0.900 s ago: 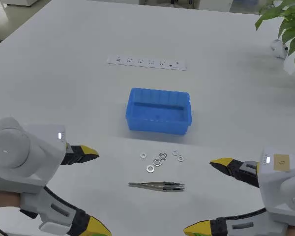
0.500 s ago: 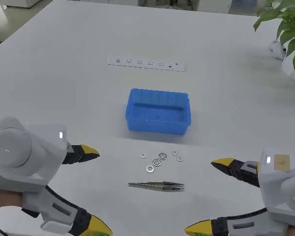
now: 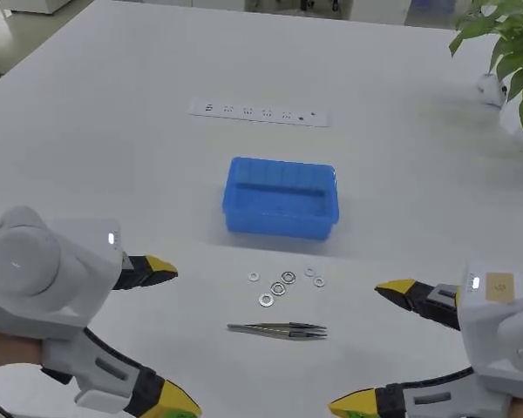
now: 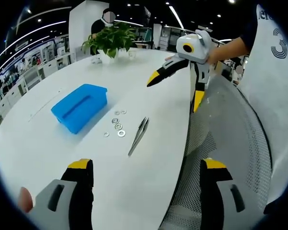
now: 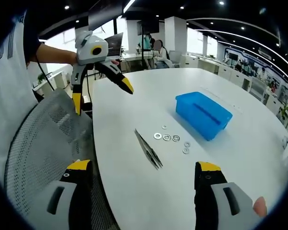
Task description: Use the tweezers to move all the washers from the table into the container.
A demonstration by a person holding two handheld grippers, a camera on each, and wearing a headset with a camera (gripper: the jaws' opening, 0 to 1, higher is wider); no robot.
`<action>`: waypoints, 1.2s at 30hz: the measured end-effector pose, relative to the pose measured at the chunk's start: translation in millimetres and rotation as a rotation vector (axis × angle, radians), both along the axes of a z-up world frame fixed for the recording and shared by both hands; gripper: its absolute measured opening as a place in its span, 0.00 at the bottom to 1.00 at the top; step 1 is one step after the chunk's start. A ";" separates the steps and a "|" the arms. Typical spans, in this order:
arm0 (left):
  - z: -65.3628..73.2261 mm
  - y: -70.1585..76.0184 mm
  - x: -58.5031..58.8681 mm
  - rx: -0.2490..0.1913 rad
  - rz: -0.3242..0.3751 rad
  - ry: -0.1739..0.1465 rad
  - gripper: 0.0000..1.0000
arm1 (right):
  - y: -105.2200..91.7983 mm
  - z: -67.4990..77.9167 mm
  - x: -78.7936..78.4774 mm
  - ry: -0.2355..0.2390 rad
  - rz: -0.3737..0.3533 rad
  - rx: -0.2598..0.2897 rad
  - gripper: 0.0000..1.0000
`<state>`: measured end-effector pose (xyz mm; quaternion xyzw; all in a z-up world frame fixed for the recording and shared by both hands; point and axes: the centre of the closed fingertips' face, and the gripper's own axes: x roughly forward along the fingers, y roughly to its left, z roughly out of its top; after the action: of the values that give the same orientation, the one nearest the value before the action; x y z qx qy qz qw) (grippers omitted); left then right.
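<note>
**Both tools wide open and empty; tweezers and washers lie btw them**

The white tabletop (image 3: 113, 131) carries everything. The left tool (image 3: 187, 341) and the right tool (image 3: 354, 347) hover over its near edge, well apart, w/ tips turned toward each other. Each has its jaws spread wide and has hold of nothing. A green plant (image 3: 506, 43) stands far beyond the right tool, at the far corner. The blue container (image 3: 279, 222) sits ahead of both tools, approx. midway btw them. A white power strip (image 3: 260, 111) lies further out, behind the container. The tweezers (image 3: 279, 328) lie flat on the tabletop in the gap btw the two tools, touched by neither. The washers (image 3: 283, 281), six pcs, lie in a loose cluster on the tabletop just beyond the tweezers, on the near side of the container and apart from its wall.
</note>
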<state>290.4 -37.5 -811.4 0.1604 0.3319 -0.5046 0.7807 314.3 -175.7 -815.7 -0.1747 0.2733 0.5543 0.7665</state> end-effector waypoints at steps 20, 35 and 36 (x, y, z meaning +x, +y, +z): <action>-6.3 -1.0 -5.7 0.021 -0.011 0.016 0.97 | -4.7 -7.1 -1.5 0.005 0.021 -0.019 0.90; -9.6 -2.4 -6.2 0.003 -0.003 0.035 0.97 | -5.8 -14.1 -3.0 0.024 0.043 -0.044 0.92; -10.9 -0.7 -6.0 0.010 -0.004 0.035 0.97 | -5.6 -14.6 -3.1 0.027 0.043 -0.044 0.93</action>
<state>284.4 -38.3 -822.2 0.1562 0.3476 -0.5071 0.7731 311.2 -181.3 -830.3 -0.1898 0.2921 0.5669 0.7465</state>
